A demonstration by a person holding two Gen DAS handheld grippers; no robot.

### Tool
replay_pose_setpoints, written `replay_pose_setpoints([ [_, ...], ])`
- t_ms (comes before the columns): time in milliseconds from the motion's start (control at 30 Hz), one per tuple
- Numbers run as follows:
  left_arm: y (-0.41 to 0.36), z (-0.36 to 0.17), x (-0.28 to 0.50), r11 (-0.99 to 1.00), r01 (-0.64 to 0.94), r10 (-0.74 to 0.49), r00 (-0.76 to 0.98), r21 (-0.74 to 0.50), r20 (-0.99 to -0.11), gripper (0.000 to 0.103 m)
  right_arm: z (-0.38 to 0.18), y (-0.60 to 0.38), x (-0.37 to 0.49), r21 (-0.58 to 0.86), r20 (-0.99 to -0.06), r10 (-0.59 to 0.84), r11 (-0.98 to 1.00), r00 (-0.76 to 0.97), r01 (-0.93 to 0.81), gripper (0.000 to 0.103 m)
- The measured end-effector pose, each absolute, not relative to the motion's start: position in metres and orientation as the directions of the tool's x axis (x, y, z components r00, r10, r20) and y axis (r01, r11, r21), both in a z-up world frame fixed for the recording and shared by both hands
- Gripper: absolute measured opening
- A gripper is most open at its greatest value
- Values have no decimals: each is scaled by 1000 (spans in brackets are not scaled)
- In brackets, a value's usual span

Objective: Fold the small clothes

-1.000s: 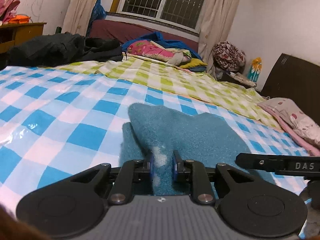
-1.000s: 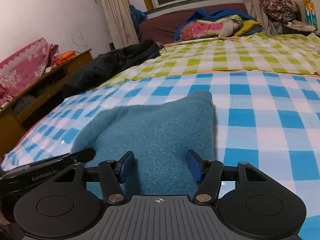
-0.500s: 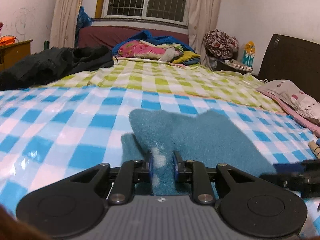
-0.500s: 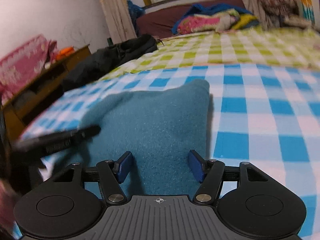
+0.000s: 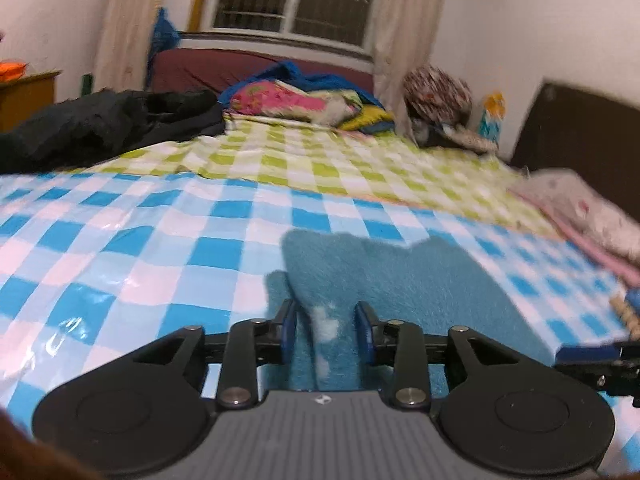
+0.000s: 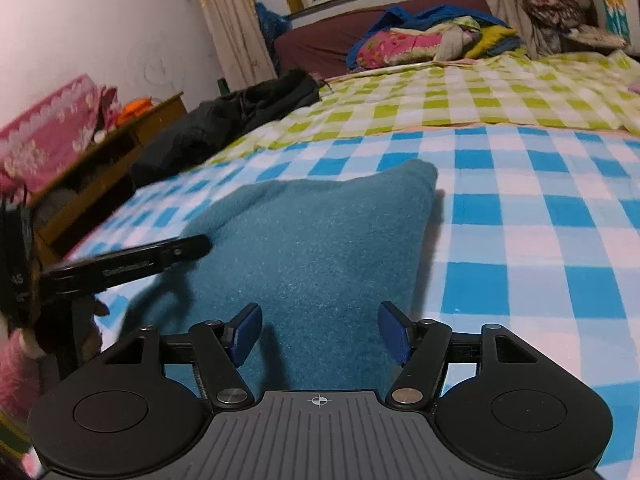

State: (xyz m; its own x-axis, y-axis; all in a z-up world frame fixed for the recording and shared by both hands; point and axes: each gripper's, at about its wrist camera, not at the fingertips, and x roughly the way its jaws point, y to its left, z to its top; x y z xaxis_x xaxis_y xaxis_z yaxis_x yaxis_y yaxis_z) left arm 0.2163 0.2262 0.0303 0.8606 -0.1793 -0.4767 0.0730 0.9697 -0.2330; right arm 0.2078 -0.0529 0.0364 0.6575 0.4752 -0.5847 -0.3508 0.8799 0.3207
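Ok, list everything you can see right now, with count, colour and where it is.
teal garment: one, teal, flat on the blue sheet, nearest.
blue checked sheet: one, blue and white, under the garment.
green checked sheet: one, green and white, beyond the blue one.
dark clothes: one heap, black, far left.
bedding pile: one, pink, yellow, blue, below the window.
wooden cabinet: one, brown, left.
left claw: open, astride a raised fold of the garment.
right claw: open over the garment.

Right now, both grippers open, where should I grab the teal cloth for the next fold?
Judging by its pose, take the raised far corner of the teal cloth with the right gripper, coming from the near side; it peaks clear of the checked sheet.
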Motion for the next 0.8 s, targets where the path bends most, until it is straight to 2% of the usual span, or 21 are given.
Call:
replay_pose_setpoints([
  [100, 238, 39, 200, 955, 38, -172, 881, -296, -442, 40, 34, -67, 204, 360, -577, 479, 876, 662, -321, 71],
  [200, 236, 48, 180, 946, 93, -223, 881, -311, -416, 42, 26, -76, 204, 408, -580, 494, 865, 648, -294, 74],
  [333, 221, 45, 166, 946, 167, -281, 852, -280, -442, 51, 13, -76, 204, 459, -587, 526, 842, 615, -283, 75],
  [400, 220, 34, 166, 952, 153, -267, 839, -264, -475, 58, 9, -76, 203, 501, -570, 565, 814, 596, -292, 80],
  [467, 225, 18, 174, 944, 130, -279, 802, -302, -529, 61, 3, -74, 204, 544, -558, 598, 787, 575, -291, 85],
  [567, 229, 7, 175, 934, 133, -300, 794, -331, -528, 63, -4, -61, 208, 518, -571, 590, 798, 571, -307, 89],
  [667, 228, 5, 176, 942, 156, -298, 798, -298, -523, 65, -9, -50, 211, 504, -576, 588, 803, 568, -320, 96],
  [800, 229, -6, 174, 937, 156, -305, 803, -312, -512, 66, -12, -43, 212, 482, -583, 581, 810, 567, -334, 94],
])
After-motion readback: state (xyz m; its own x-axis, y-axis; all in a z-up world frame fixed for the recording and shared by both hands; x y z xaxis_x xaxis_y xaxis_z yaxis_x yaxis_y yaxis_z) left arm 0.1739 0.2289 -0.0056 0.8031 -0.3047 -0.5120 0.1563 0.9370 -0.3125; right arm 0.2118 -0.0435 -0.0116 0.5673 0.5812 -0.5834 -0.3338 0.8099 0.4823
